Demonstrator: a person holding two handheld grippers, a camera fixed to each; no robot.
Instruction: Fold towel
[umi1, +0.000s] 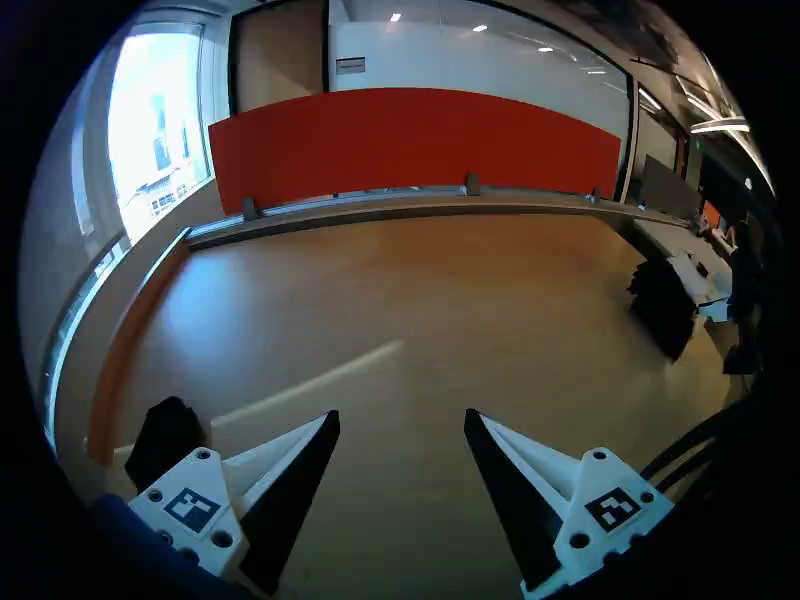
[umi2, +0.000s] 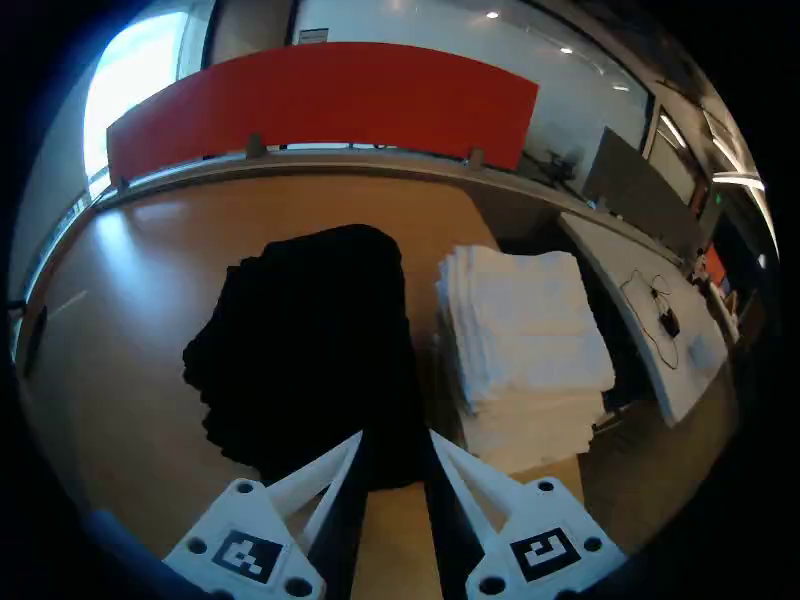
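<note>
Right gripper (umi2: 395, 442) at near edge of the black cloth towel stack (umi2: 300, 340), lower centre, likely to pick the top one.
Jaws narrowed on that edge, clamp unclear. Stack slumped, ragged-edged; neat white folded towel pile (umi2: 525, 330) just right. Left gripper (umi1: 400, 425) spread wide over bare wooden table (umi1: 400, 300), likely fold area.

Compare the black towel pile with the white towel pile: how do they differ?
The black towel pile is dark and lumpy, with a ragged outline; the white towel pile is pale and squarely stacked, with even edges. The black pile lies left of the white one in the right gripper view. Both rest on the wooden table.
</note>
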